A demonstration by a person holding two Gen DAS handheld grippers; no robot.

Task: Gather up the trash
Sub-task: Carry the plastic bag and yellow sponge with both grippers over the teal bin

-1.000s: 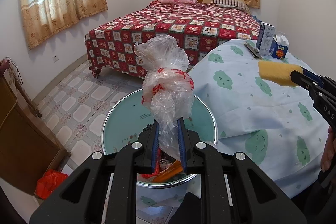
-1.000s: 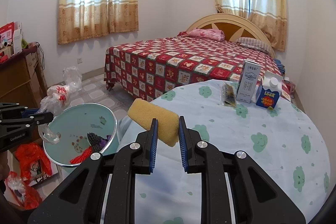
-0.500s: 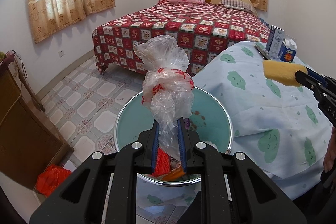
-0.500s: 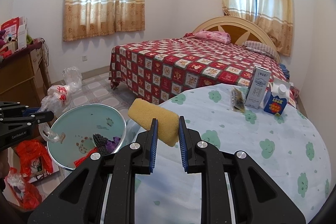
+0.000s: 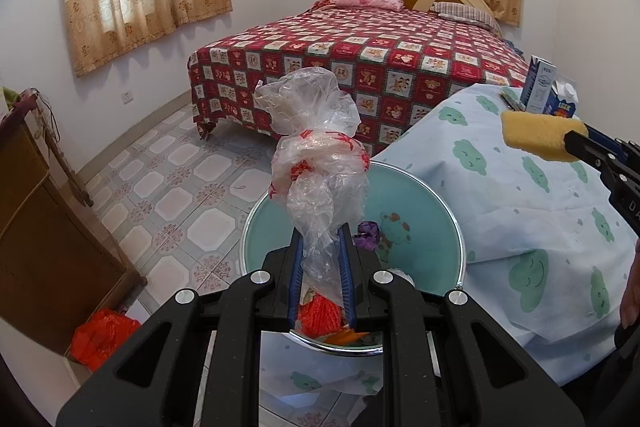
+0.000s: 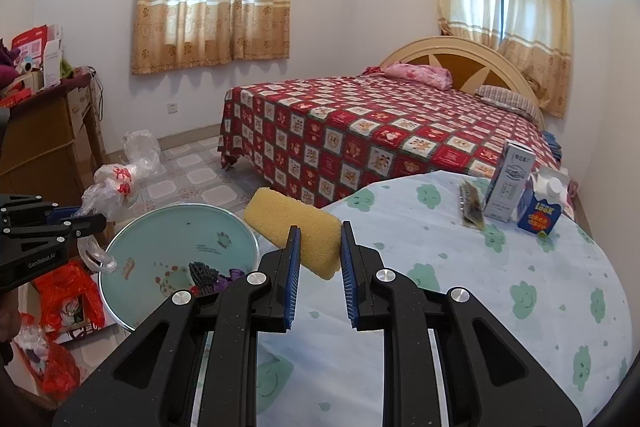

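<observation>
Bedroom with tiled floor, curtained windows, and a bed [image 6: 384,135] under a red checked cover filling the upper middle of both views. A round counter [image 6: 480,287] in a pale blue cloth with green cloud faces sat lower right, with a white carton [image 6: 508,187], a blue carton [image 6: 540,207] and a dark packet [image 6: 472,207] near its far edge. The left gripper [image 5: 320,247] had its jaws narrow, clamped on a crumpled clear plastic bag [image 5: 316,155] with red print, raised above a teal trash bin [image 5: 420,239] in the lower centre of the left view. The bin held red, orange and purple scraps, hard to identify. The right gripper [image 6: 318,239] had its jaws pinching a yellow sponge [image 6: 292,227] over the counter's near-left edge, just beside the bin. Red bags [image 6: 68,295] lay on the floor at lower left.
</observation>
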